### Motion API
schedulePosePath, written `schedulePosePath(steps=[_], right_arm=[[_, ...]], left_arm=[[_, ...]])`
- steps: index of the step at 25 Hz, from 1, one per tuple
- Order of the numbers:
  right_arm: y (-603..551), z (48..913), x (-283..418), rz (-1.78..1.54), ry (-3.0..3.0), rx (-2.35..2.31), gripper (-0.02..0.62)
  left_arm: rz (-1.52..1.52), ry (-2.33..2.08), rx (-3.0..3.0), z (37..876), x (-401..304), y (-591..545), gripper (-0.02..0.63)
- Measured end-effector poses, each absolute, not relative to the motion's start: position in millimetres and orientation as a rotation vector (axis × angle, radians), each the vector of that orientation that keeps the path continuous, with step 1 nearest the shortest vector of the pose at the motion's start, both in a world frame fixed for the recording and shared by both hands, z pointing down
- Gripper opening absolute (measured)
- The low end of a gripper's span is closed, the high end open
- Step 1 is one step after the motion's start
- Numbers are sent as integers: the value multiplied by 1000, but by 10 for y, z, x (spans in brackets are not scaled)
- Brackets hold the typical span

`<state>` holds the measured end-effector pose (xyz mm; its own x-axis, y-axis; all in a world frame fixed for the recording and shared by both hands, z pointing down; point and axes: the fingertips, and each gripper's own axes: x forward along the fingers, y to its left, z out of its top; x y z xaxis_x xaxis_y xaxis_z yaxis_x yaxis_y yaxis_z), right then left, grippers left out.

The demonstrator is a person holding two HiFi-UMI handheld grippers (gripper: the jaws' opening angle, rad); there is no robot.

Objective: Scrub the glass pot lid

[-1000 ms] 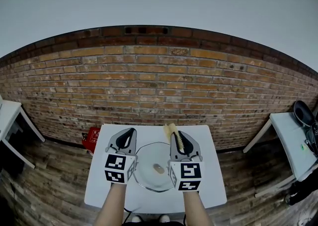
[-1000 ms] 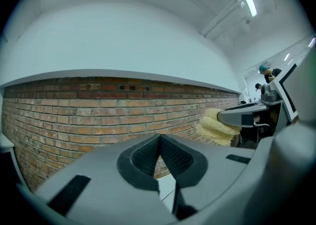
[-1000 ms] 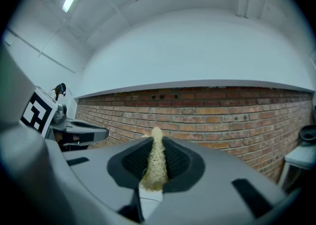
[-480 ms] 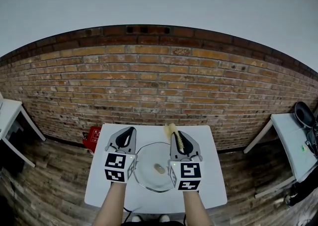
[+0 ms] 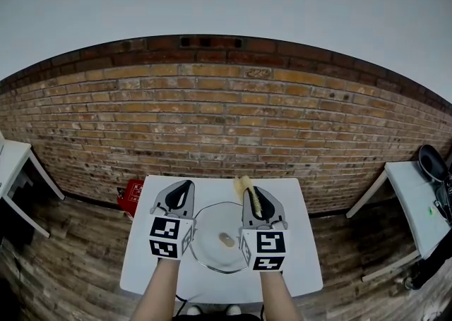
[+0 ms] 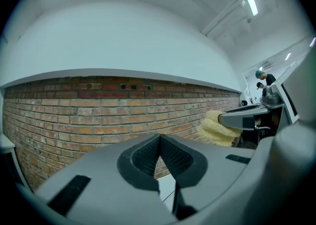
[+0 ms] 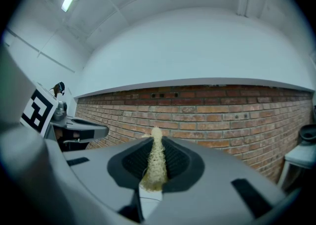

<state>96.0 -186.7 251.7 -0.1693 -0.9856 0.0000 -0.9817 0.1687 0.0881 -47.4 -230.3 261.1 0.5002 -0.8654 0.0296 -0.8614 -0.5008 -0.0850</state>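
A: Where do I stand?
B: Your right gripper pinches the scrubber. Your left gripper is closed on nothing. The lid lies mid-table, between them.
A: Which step?
B: Scrubbing seems not yet begun. Next, tilt the scrubber down onto the glass, gently.

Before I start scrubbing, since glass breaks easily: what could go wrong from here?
The glass lid lies loose on the white table. The left gripper is shut and empty to its left, so a scrub stroke could slide it off. The right gripper pinches the scrubber by a thin strip, which might fold or slip under pressure.
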Motion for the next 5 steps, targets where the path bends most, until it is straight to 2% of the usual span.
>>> schedulePosePath(steps=[5], right_arm=[[-1876, 2545, 967, -92, -2351, 1986, 57]], left_arm=[[-115, 1541, -2674, 2628, -470, -2315, 11]])
